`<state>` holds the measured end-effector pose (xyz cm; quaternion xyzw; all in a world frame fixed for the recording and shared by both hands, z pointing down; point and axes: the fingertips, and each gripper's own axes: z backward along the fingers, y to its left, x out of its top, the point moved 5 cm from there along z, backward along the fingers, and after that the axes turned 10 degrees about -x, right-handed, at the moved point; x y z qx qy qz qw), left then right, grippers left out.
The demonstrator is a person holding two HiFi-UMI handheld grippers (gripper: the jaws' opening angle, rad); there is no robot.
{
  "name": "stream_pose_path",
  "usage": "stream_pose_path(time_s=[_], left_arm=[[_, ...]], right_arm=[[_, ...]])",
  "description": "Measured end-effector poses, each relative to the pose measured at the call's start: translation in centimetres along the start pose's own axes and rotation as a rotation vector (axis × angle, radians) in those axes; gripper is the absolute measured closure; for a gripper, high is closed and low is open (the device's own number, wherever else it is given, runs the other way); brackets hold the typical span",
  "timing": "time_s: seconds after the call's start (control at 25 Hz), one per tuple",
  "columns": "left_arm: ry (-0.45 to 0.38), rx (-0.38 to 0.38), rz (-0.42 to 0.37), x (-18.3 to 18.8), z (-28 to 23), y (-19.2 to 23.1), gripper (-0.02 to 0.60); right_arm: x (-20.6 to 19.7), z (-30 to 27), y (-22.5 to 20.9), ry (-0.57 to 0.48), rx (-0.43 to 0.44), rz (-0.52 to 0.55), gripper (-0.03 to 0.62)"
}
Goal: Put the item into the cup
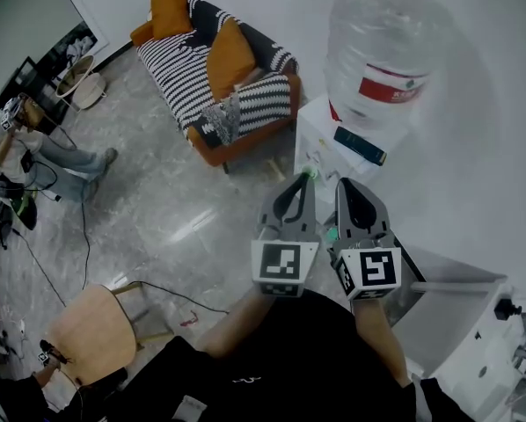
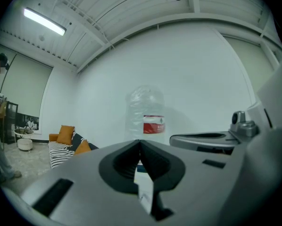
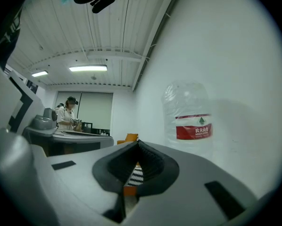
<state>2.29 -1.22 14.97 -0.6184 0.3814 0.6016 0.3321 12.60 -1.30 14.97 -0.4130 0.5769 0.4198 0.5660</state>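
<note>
No cup and no loose item shows in any view. I hold both grippers side by side in front of my chest, pointing at a white water dispenser [image 1: 318, 141] topped by a large clear bottle [image 1: 382, 51]. The left gripper [image 1: 303, 178] has its jaws closed together at the tips, with nothing between them; in its own view the left gripper [image 2: 140, 142] faces the bottle [image 2: 145, 113]. The right gripper [image 1: 344, 185] is likewise shut and empty, and the right gripper [image 3: 137, 142] has the bottle [image 3: 188, 119] to its right.
A striped sofa [image 1: 219, 69] with orange cushions stands at the back. A wooden chair [image 1: 91, 328] is at lower left, with cables on the floor. A person [image 1: 34, 139] is at the far left. White equipment [image 1: 474, 323] sits at lower right.
</note>
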Motion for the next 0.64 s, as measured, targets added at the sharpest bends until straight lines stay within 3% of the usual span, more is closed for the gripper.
stream_pose_path(time_s=[0.64], left_arm=[[0.028,-0.005,0.021,-1.2,-0.5,0.3,0.569]], right_arm=[[-0.8,-0.5,-0.4,0.029,0.014,0.005,0.585]])
